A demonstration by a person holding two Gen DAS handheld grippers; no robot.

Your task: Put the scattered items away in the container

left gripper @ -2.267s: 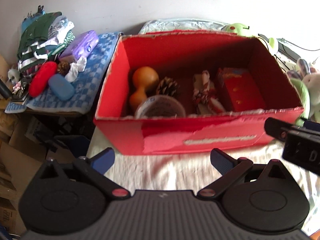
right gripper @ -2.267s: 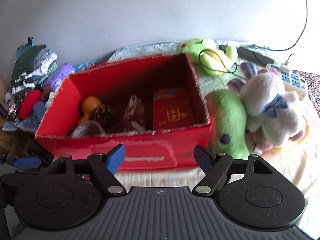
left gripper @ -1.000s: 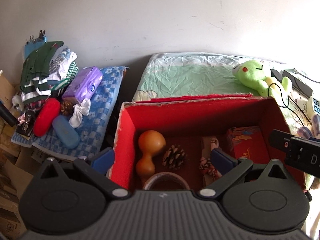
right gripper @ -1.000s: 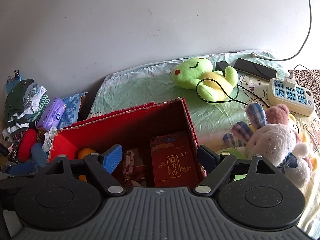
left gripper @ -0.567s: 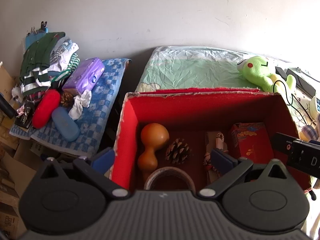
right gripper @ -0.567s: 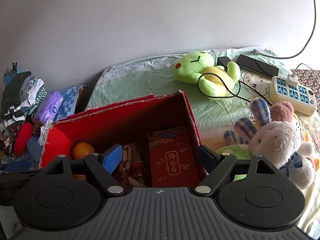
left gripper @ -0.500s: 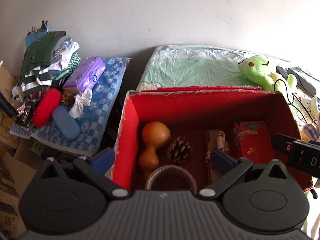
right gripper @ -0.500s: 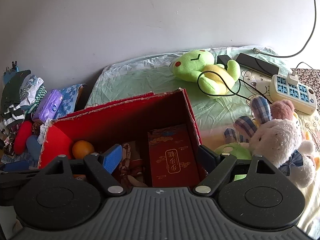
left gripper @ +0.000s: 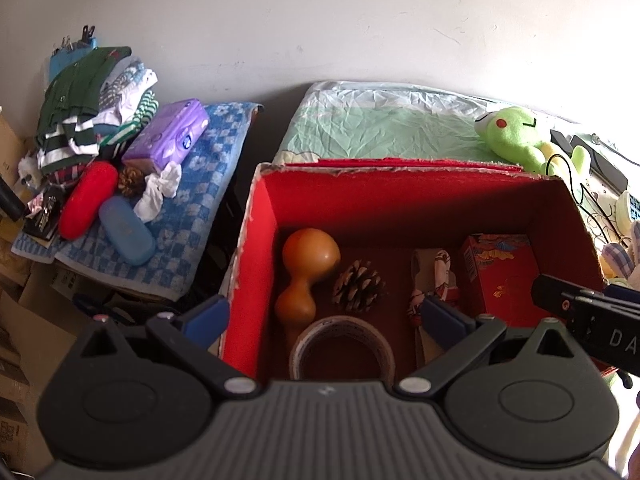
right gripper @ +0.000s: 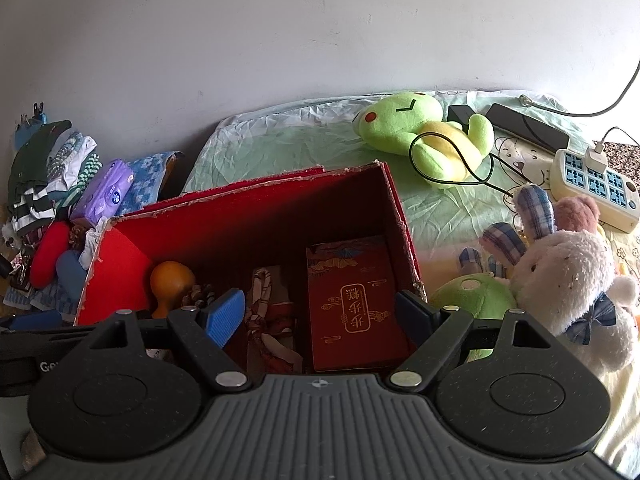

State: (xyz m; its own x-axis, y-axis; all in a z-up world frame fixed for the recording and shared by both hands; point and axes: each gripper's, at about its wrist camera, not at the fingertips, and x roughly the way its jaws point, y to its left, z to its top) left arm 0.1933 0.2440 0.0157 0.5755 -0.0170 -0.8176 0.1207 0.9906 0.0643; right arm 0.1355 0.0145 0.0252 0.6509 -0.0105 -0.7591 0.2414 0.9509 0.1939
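Fingers on my left gripper (left gripper: 324, 316) spread wide, nothing between them; one blue pad sits outside the box's left wall, the other over the box interior. Right gripper (right gripper: 320, 312) fingers also spread, empty, hanging over the box's near edge.

Box (left gripper: 262, 240) is red, open-topped, on the bed (left gripper: 380, 128). Inside it, left wrist view: gourd (left gripper: 306, 276) at 9 o'clock against the left wall, pinecone (left gripper: 360, 286) just beside it toward centre, tape roll (left gripper: 340, 346) at 6 by the near wall, knotted cloth (left gripper: 434, 280) right of centre, red carton (left gripper: 500, 276) at 3 against the right wall.

Outside, at 9–10 o'clock of the box: blue checked towel (left gripper: 192, 224) carrying a red case (left gripper: 86, 204), blue case (left gripper: 126, 230), second pinecone (left gripper: 130, 180), crumpled tissue (left gripper: 160, 190) and purple pack (left gripper: 168, 140).

Right wrist view: green plush (right gripper: 420, 132) at 1 o'clock behind the box, white rabbit plush (right gripper: 572, 280) at 3, beside a power strip (right gripper: 592, 184).
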